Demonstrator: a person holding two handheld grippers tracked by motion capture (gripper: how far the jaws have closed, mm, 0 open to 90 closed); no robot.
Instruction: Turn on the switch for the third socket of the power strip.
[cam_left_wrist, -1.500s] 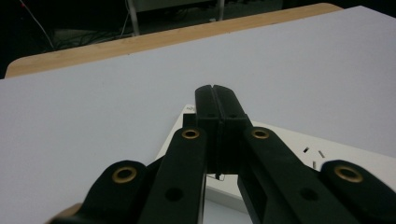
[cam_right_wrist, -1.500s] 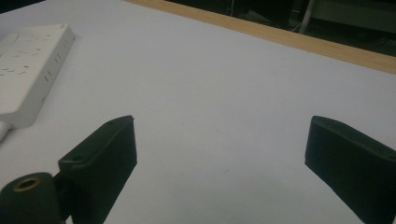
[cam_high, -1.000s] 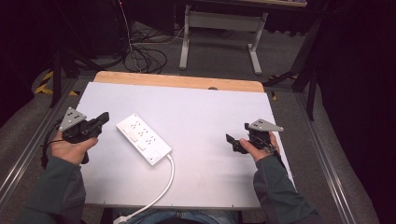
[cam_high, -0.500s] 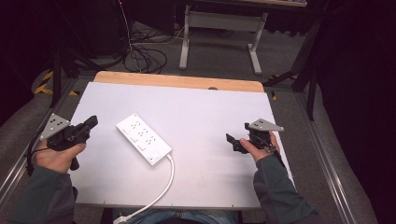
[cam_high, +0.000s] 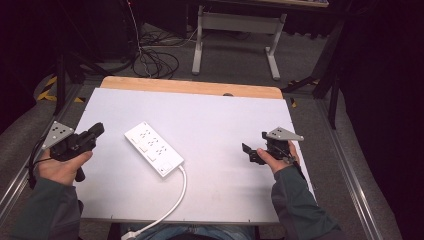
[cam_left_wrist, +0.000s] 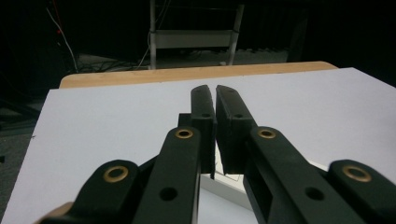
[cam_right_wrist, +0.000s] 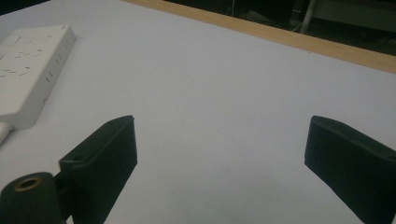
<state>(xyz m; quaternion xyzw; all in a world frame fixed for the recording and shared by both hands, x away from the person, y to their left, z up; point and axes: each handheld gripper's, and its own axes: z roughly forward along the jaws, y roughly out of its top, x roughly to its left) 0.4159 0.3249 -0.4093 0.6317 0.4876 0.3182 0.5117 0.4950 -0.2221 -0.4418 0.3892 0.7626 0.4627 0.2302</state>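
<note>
Jaws on your left gripper (cam_high: 95, 131) are almost pinched together with nothing between them, though they have just opened a crack. Your hand pulled back from the white power strip (cam_high: 153, 148), lying mid-table (cam_high: 220, 120). Your right gripper (cam_high: 251, 152), wide open and empty, waits farther off.

A lab-like recording room, dim around the edges.
A white-topped table (cam_high: 210, 120) stands on grey carpet, with tangled cables (cam_high: 150, 60) (black mostly) and a metal desk frame (cam_high: 235, 30) behind.
</note>
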